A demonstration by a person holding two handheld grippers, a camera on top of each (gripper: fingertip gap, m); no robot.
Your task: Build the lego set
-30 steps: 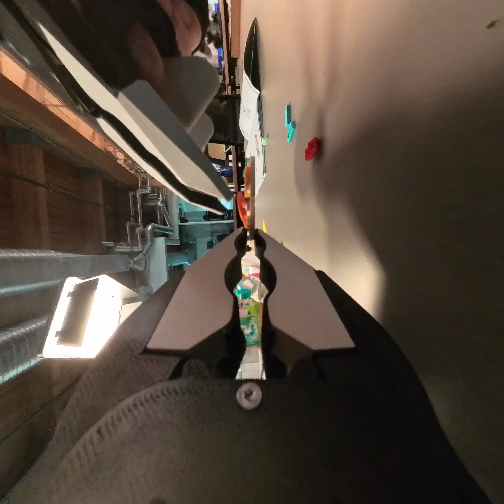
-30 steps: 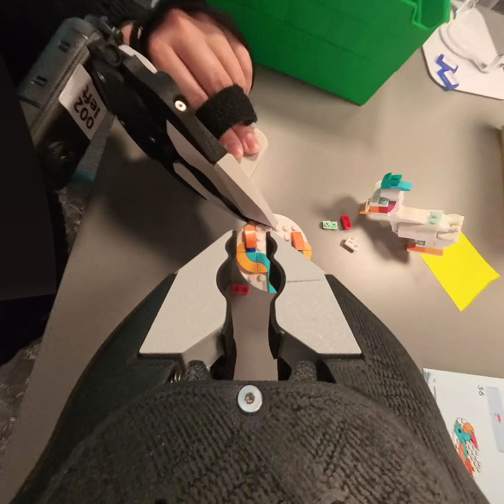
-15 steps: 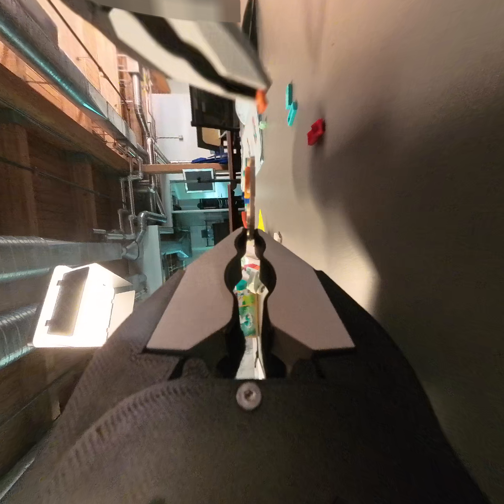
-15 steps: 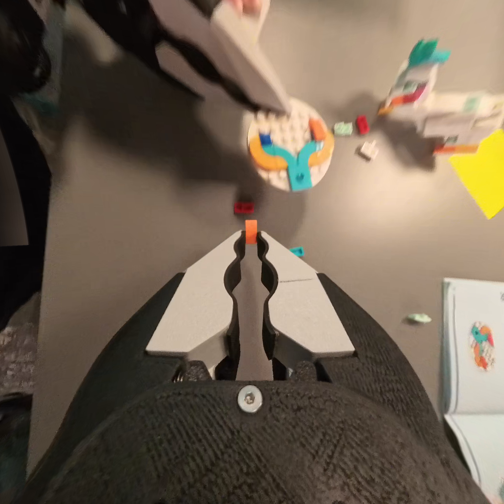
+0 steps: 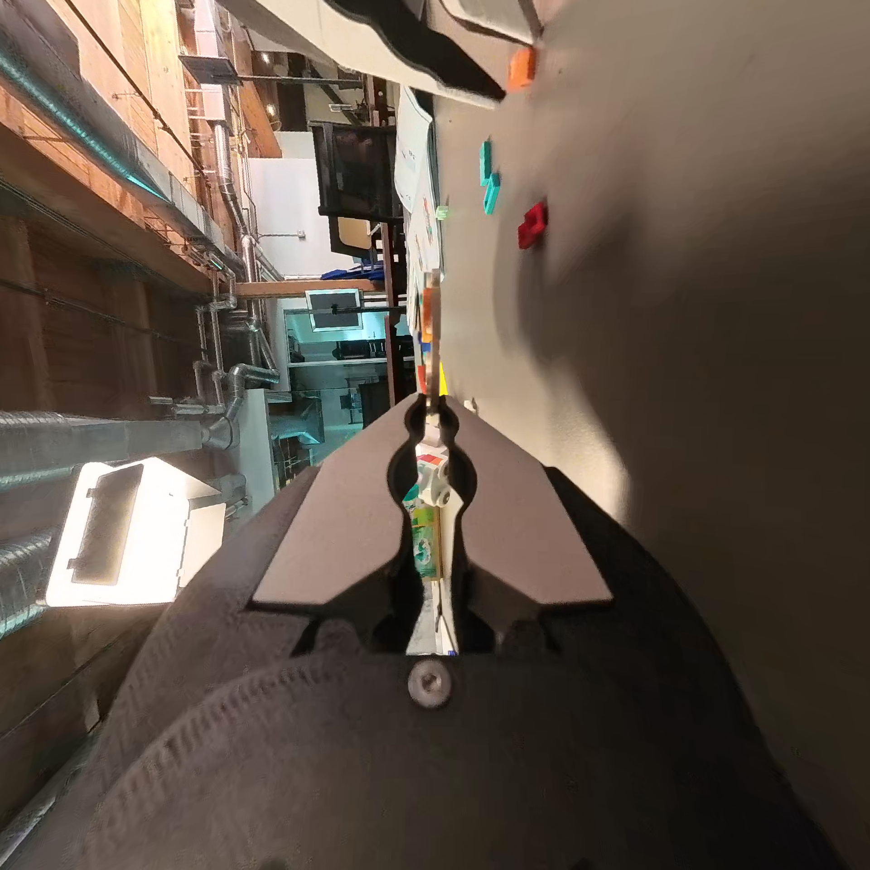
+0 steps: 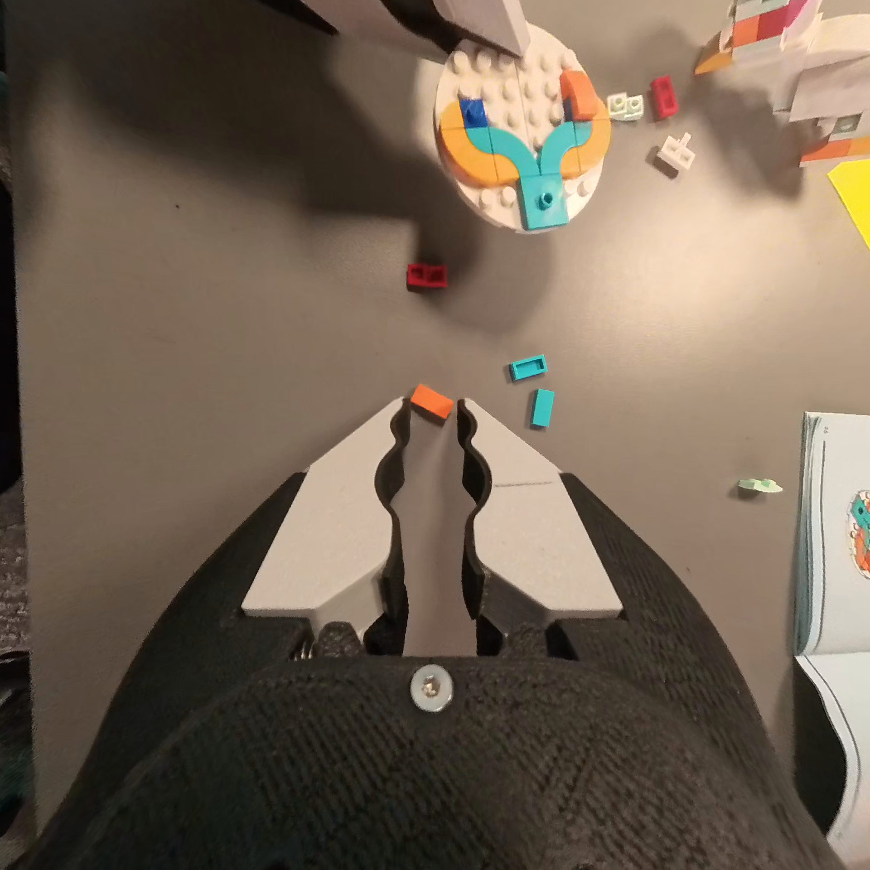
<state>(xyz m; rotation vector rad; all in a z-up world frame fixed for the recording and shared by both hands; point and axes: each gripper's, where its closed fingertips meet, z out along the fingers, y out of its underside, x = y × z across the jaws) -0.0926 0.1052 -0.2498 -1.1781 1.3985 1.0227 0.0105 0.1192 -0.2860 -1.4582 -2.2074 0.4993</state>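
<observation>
left gripper [image 5: 432, 404] clamped on edge of round white plate [image 6: 513, 89] | right gripper [image 6: 432, 404] slightly parted, small orange brick [image 6: 431, 401] loose, tilted at its tips | red brick [image 6: 427, 275] and two teal tiles [image 6: 527, 367] on grey table [image 6: 235, 282]

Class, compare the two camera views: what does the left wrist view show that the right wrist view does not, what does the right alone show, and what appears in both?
Left wrist view only: the room beyond the table, with pipes, and the round plate edge-on in the left tongs.

Right wrist view only: the plate's studded face, a white brick and a yellow sheet.

Both: orange brick at the open right tongs, red brick, teal bricks, booklet.
</observation>
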